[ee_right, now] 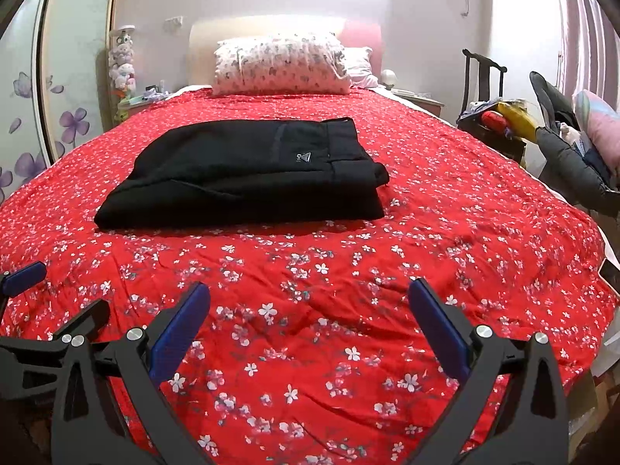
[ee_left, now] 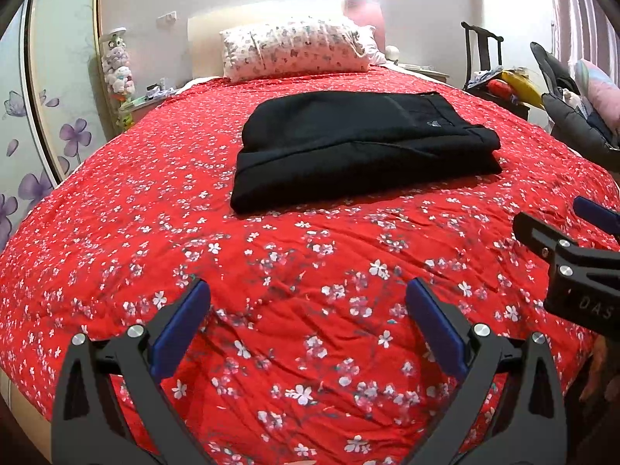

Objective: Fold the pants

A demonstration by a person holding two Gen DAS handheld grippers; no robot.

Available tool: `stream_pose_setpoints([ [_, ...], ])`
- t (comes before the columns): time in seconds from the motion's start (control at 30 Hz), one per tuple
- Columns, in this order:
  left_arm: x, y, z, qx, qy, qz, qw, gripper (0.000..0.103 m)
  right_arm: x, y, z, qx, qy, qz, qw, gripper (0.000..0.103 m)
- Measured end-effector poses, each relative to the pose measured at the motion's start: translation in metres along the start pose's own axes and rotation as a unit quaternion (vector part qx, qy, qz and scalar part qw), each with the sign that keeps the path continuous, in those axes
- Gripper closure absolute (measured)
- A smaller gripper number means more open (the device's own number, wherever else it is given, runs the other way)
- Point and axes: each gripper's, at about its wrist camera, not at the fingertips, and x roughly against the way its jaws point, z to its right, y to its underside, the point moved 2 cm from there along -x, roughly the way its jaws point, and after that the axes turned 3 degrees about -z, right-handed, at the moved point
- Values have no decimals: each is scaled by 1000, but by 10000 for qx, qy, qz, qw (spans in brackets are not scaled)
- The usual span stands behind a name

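The black fabric pants (ee_left: 360, 147) lay folded into a thick rectangle in the middle of the red bedspread with small white flowers (ee_left: 310, 290), well ahead of both tools. The left gripper (ee_left: 308, 321) and right gripper (ee_right: 310, 321), black with blue pads, hovered with fingers spread wide, empty. A small pale logo (ee_right: 303, 158) on the pants was too tiny to read.

Both wrist views low at bed (ee_left: 116, 232) foot, facing headboard; left view nearer.
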Motion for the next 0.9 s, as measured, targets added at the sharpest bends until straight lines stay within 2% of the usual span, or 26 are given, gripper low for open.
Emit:
stream_pose_setpoints([
  [0.9, -1, 2, 0, -65, 42, -19, 10000, 2, -7, 3, 4, 33, -19, -78, 10000, 1],
])
